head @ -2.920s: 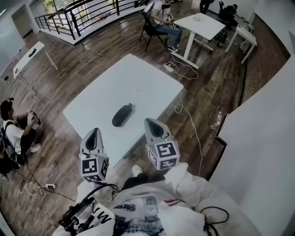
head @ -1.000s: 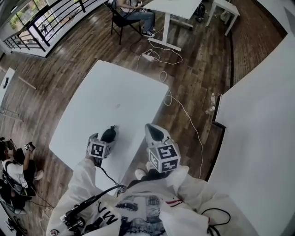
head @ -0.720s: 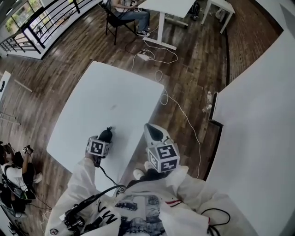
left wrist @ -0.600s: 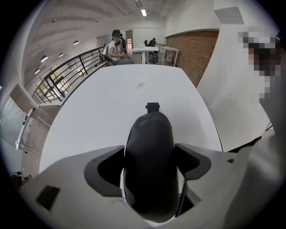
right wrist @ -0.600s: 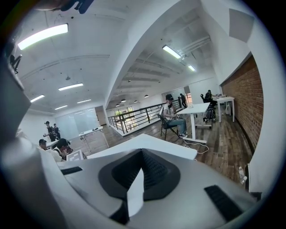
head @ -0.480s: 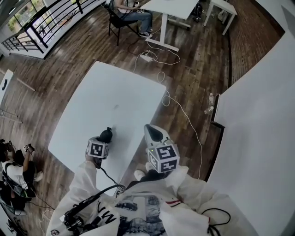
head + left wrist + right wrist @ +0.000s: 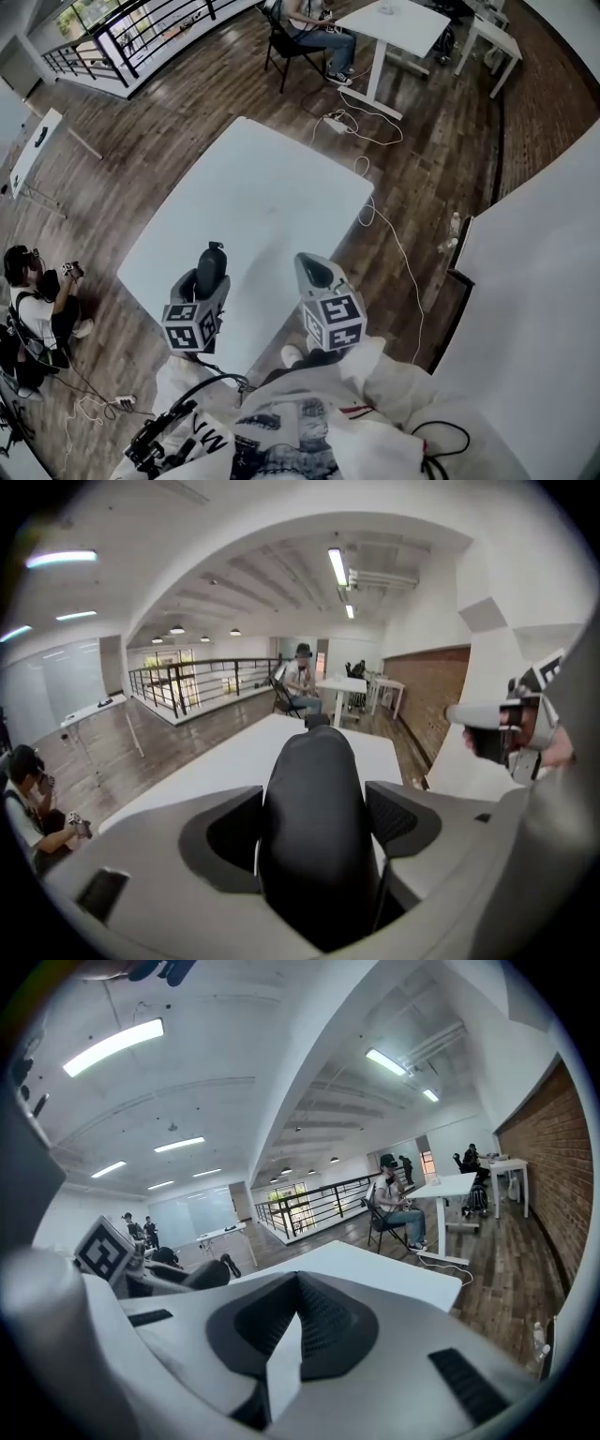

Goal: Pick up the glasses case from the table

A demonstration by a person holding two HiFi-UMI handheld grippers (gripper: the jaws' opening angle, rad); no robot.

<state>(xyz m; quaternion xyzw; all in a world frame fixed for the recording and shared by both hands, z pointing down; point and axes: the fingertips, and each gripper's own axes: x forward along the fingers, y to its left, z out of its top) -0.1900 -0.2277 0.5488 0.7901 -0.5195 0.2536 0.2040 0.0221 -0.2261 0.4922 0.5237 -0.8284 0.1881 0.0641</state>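
At left, our left gripper [image 7: 204, 289] clamps its jaws on the black glasses case [image 7: 212, 261], tilted up and apparently clear of the white table [image 7: 272, 187], so the pick-up looks done. At right, our right gripper [image 7: 314, 270] waits unneeded, jaws closed on nothing.

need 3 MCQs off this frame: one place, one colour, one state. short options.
1. Where is the dark oval glasses case? A in a drawer; B between the fingers of the left gripper; C on a shelf.
2. What colour is the rectangular table? A white; B red; C black.
3. How do the fingers of the right gripper stand? A wide apart; B closed on a cup; C together, nothing between.
1 B, the left gripper view shows both fingers pressing its sides. 2 A, the head view shows a white top. 3 C, the right gripper view shows them meeting.
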